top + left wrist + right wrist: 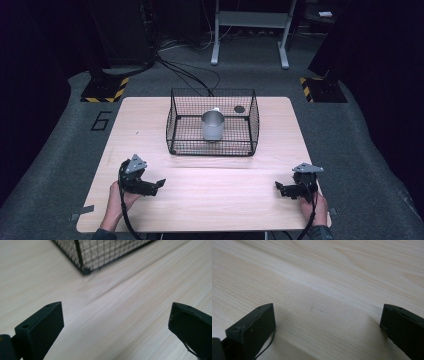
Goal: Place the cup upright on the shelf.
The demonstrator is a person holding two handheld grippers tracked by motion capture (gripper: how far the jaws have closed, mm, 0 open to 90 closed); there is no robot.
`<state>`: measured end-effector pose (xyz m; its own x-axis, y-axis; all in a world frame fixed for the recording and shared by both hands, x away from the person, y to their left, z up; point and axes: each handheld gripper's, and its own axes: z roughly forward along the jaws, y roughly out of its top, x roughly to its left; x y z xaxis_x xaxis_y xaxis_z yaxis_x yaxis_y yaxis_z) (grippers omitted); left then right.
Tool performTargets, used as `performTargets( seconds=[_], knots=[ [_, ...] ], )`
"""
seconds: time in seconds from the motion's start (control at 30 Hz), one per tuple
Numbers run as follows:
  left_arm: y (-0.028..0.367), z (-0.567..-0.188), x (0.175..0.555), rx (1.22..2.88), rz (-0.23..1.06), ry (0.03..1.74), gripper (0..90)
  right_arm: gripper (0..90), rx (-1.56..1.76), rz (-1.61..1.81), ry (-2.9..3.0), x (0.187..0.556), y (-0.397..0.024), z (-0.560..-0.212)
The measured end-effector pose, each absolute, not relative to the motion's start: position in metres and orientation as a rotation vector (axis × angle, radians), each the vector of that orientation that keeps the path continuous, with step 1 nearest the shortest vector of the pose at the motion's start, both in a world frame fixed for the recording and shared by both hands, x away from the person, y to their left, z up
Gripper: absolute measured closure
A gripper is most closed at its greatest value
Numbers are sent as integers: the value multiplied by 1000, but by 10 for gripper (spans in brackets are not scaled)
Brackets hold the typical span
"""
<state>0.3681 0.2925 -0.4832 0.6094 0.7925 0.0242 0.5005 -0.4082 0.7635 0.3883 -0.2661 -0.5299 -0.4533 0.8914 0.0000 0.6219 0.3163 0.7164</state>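
A black wire basket (212,149) stands at the middle of the light wooden table (200,195), toward its far side. Inside it a silver metal cup (213,125) stands upright. My left gripper (159,184) rests near the table's front left, open, with nothing between its jaws; the left gripper view looks over bare wood at the basket's near corner (86,270). At the front right my right gripper (279,188) is open too, held low over bare wood (317,297). Each gripper sits in a person's hand.
A small dark round object (239,109) lies at the basket's back right. Beyond the table are grey carpet, black cables, a white frame's legs (215,50) and two stands with yellow-black striped bases (105,90). A "6" is marked on the floor at the left.
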Motion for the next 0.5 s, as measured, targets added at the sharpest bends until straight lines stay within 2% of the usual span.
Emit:
performTargets(
  seconds=[0.23, 0.5],
  knots=[
    [309, -523, 364, 2085, 484, 1161, 3, 0, 1344, 925, 2191, 388, -266, -530],
    [309, -531, 363, 2083, 519, 1197, 7, 0, 1342, 923, 2193, 388, -266, -530]
  ],
)
